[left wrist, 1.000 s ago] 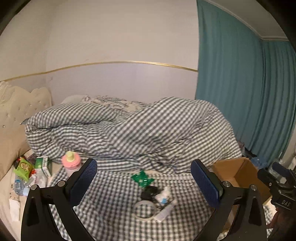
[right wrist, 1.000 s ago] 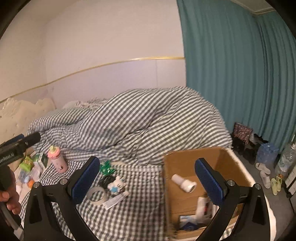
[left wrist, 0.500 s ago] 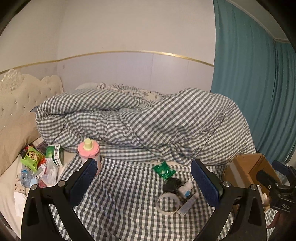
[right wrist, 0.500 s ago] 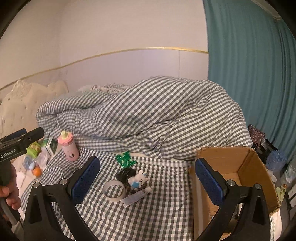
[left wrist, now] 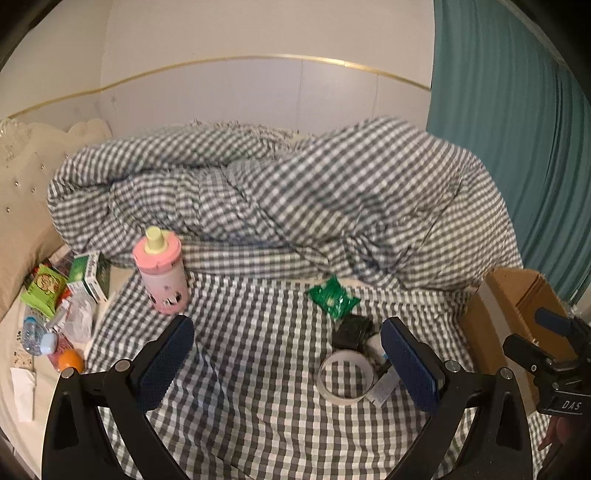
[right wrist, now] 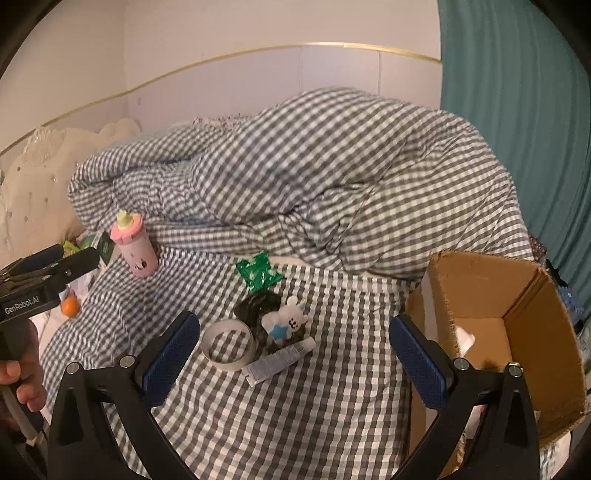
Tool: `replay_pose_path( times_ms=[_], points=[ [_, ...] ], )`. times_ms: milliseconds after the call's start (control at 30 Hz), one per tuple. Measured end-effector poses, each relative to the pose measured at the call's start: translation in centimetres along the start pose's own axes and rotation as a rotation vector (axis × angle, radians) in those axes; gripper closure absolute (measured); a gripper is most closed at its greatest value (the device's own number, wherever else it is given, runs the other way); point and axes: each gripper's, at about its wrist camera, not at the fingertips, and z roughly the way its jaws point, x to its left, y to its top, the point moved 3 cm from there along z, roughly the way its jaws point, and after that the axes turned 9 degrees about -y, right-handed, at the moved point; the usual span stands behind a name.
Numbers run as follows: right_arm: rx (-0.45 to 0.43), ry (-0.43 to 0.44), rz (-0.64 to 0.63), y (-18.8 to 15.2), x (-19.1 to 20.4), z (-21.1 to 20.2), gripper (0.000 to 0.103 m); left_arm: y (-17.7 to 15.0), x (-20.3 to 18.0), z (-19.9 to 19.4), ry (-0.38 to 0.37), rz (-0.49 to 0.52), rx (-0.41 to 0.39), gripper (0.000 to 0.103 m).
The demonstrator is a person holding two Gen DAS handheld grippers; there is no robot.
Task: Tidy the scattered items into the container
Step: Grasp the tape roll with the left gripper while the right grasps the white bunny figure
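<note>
On the bed (right wrist: 332, 398), my scattered items sit left of the cardboard box (right wrist: 535, 317).
My right gripper (right wrist: 293, 354), empty and spread wide, is nearest the tube (right wrist: 279, 361), which lies diagonally just ahead; left gripper (left wrist: 286, 363) also gapes empty.

Pale wall (left wrist: 258, 33) (gold trim), teal curtain (left wrist: 517, 147), tufted cream headboard (left wrist: 22, 177).

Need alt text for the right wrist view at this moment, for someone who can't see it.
The open right gripper hovers empty over a checked bedsheet with a small cluster: tape roll, white tube, bunny toy, black object and green packet. An open cardboard box sits at right; a pink bottle stands at left.
</note>
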Motion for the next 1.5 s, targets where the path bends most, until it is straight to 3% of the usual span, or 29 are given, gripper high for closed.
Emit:
replay_pose_path(
  times_ms=[600, 967, 1500],
  points=[
    [0.159, 0.035, -0.113, -2.6, 2.0, 9.8, 0.0, -4.5, 1.6, 9.5, -0.021, -0.02, 0.173, 0.0],
    [0.218, 0.058, -0.116, -3.1, 2.8, 15.4, 0.0, -7.8, 1.0, 15.0, -0.05, -0.002, 0.276, 0.0],
    [0.274, 0.078, -0.084, -3.9, 2.7, 21.3, 0.0, -10.5, 1.3, 19.8, -0.073, -0.023, 0.348, 0.002]
  ],
)
